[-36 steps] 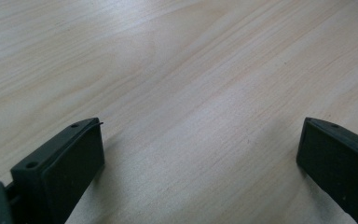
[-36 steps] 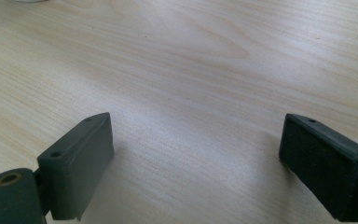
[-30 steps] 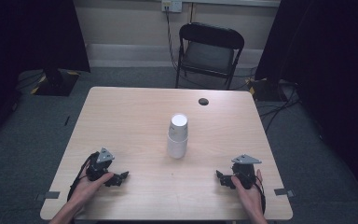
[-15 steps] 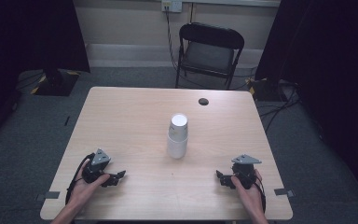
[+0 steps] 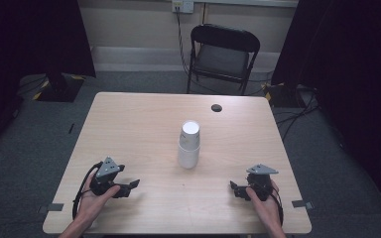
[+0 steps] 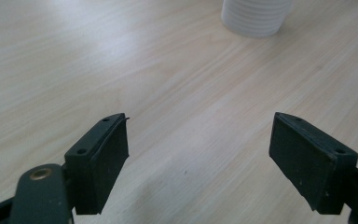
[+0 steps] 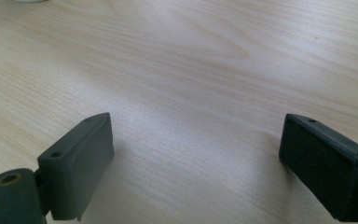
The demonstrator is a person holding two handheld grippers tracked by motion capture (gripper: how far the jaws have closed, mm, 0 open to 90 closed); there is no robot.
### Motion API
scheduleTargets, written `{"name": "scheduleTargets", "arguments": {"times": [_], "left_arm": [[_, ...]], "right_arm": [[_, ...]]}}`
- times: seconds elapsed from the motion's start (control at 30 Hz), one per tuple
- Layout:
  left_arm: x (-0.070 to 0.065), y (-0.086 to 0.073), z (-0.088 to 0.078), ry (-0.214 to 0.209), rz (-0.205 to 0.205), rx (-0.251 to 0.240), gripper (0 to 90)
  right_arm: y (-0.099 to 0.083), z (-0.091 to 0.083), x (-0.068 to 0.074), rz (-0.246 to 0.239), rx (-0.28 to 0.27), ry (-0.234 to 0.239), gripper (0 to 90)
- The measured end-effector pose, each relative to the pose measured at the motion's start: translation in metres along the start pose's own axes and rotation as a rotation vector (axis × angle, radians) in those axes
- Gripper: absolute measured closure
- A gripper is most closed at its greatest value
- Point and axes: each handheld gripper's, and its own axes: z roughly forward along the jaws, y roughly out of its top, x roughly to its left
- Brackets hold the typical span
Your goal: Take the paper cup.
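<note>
Stack of white paper cups stands upside down near the middle of the counter, upright, well apart from both claws. In the left gripper view its ribbed lower band shows at the top edge, ahead of the jaws and a little to one side.

Left claw sits near the front left of the counter, held in the person's left hand. Its jaws have just been closing partway; they stand apart now with nothing between them, bare wood below. Released.

Right claw sits near the front right, in the right hand. Jaws wide apart over bare counter, nothing gripped. Released.

Also noted: small dark round object near the far edge; folding chair behind the counter.

Handling judgement: paper cups should be very light, thin-walled, easily crushed or dented by a hard squeeze. The nested stack may come apart, top cup lifting off alone. The stack could tip if nudged high. Best hold is probably across the side wall, low to middle, with gentle pressure; the tapered wall may slip upward through the pads.
</note>
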Motion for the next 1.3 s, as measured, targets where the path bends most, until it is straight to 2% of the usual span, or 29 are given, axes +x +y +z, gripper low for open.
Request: {"name": "scheduleTargets", "arguments": {"times": [0.1, 0.2, 0.33, 0.5, 0.67, 0.7, 0.77, 0.87, 1.0, 1.07, 1.2, 1.3], "left_arm": [[-0.003, 0.004, -0.001, -0.016, 0.003, -0.028, 19.0], [-0.008, 0.009, 0.0, -0.035, 0.022, -0.035, 19.0], [-0.015, 0.017, 0.002, -0.066, 0.016, -0.07, 19.0], [-0.025, 0.031, 0.006, -0.085, 0.04, -0.092, 19.9], [-0.031, 0.044, 0.011, -0.092, 0.1, -0.096, 20.1], [-0.032, 0.047, 0.011, -0.103, 0.094, -0.103, 20.1], [-0.033, 0.052, 0.013, -0.104, 0.119, -0.101, 20.1], [-0.036, 0.058, 0.014, -0.101, 0.129, -0.11, 20.3], [-0.038, 0.069, 0.015, -0.117, 0.105, -0.156, 20.8], [-0.039, 0.075, 0.016, -0.119, 0.119, -0.164, 21.1], [-0.04, 0.085, 0.017, -0.12, 0.112, -0.193, 21.1], [-0.037, 0.093, 0.019, -0.135, 0.118, -0.175, 21.1]], "right_arm": [[0.0, 0.0, 0.0, 0.0, 0.0, 0.0, 9.5], [0.0, 0.0, 0.0, 0.0, 0.0, 0.0, 9.5], [0.0, 0.0, 0.0, 0.0, 0.0, 0.0, 9.5], [0.0, 0.0, 0.0, 0.0, 0.0, 0.0, 9.5], [0.0, 0.0, 0.0, 0.0, 0.0, 0.0, 9.5], [0.0, 0.0, 0.0, 0.0, 0.0, 0.0, 9.5], [0.0, 0.0, 0.0, 0.0, 0.0, 0.0, 9.5], [0.0, 0.0, 0.0, 0.0, 0.0, 0.0, 9.5], [0.0, 0.0, 0.0, 0.0, 0.0, 0.0, 9.5], [0.0, 0.0, 0.0, 0.0, 0.0, 0.0, 9.5], [0.0, 0.0, 0.0, 0.0, 0.0, 0.0, 9.5], [0.0, 0.0, 0.0, 0.0, 0.0, 0.0, 9.5]]}}
